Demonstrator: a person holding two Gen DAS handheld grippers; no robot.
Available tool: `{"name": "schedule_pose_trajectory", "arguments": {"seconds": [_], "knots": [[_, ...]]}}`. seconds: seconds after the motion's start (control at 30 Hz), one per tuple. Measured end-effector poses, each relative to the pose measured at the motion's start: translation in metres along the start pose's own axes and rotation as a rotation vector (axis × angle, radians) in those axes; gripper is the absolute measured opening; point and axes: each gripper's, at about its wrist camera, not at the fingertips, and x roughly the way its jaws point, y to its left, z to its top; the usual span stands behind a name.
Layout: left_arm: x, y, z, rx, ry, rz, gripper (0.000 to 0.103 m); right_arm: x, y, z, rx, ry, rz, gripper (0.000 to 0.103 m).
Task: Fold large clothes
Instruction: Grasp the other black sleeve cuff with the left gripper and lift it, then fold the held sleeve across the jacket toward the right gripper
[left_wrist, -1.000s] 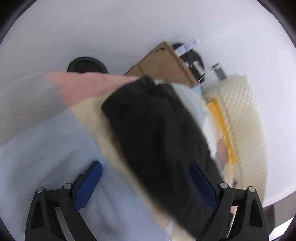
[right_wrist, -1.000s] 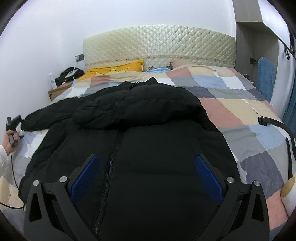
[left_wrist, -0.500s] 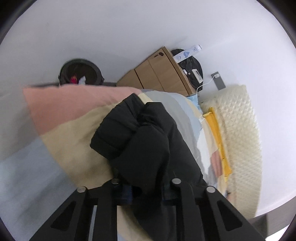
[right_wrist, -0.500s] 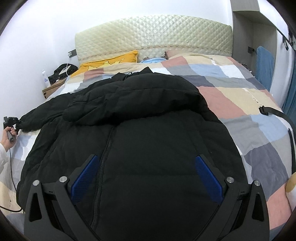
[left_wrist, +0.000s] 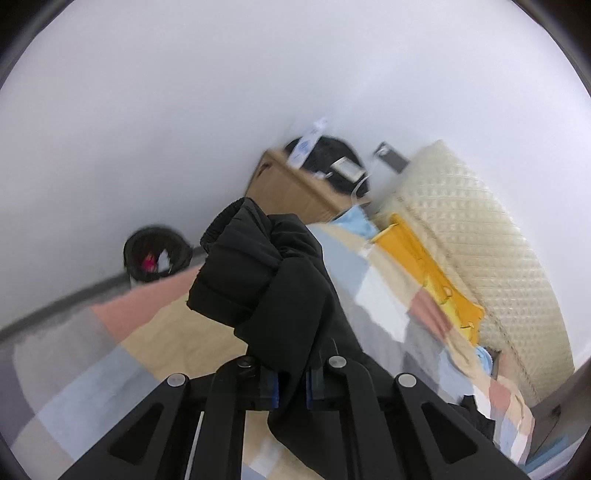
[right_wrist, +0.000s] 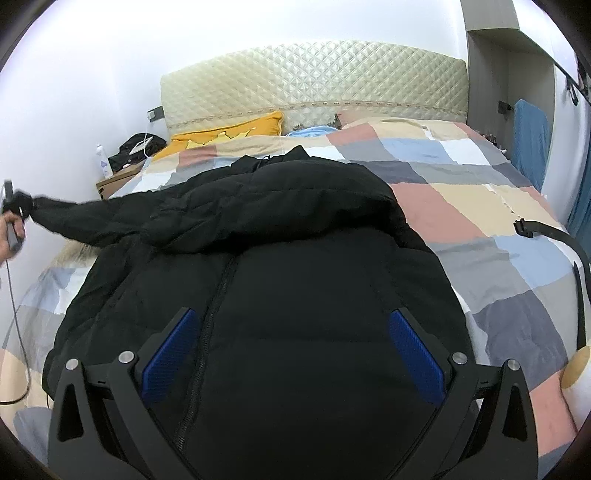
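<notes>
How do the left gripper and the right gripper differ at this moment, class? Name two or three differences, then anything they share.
1. The left gripper is shut; the right gripper stands wide open.
2. The left gripper pinches the black jacket's sleeve; the right gripper holds nothing.
3. The left gripper holds the sleeve raised off the checked bedspread; the right gripper hovers over the jacket's body.

Shared: black frames, blue pads.

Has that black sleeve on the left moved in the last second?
Yes. The left tool has shut on the sleeve and lifted it off the checked bedspread, toward the white wall.
</notes>
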Motion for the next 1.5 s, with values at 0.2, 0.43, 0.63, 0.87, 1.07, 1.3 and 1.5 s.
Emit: {"name": "schedule_pose_trajectory", "arguments": {"seconds": [0.2, 0.43, 0.63, 0.87, 1.07, 1.3, 1.5], "knots": [[-0.065, -0.063, 0.000, 0.104, -0.063, -0.060, 0.008, -0.010, -0.007, 0.000, -0.028, 0.001, 0.037, 0.103], [-0.131, -0.133, -0.025, 0.210, -0.087, -0.110, 0.008, -0.032, -0.017, -0.012, -0.085, -0.039, 0.063, 0.103], [-0.186, -0.202, -0.043, 0.240, -0.122, -0.225, 0.008, -0.051, -0.029, -0.016, -0.120, -0.093, 0.077, 0.103], [-0.237, -0.300, -0.070, 0.361, -0.169, -0.281, 0.008, -0.071, -0.046, -0.012, -0.142, -0.161, 0.110, 0.103], [-0.257, -0.382, -0.114, 0.462, -0.184, -0.325, 0.008, -0.081, -0.068, -0.002, -0.183, -0.206, 0.082, 0.103], [-0.253, -0.469, -0.191, 0.623, -0.138, -0.416, 0.008, -0.079, -0.103, 0.005, -0.077, -0.201, 0.124, 0.103], [-0.235, -0.531, -0.263, 0.724, -0.073, -0.454, 0.008, -0.079, -0.115, 0.005, -0.043, -0.212, 0.150, 0.103]]}}
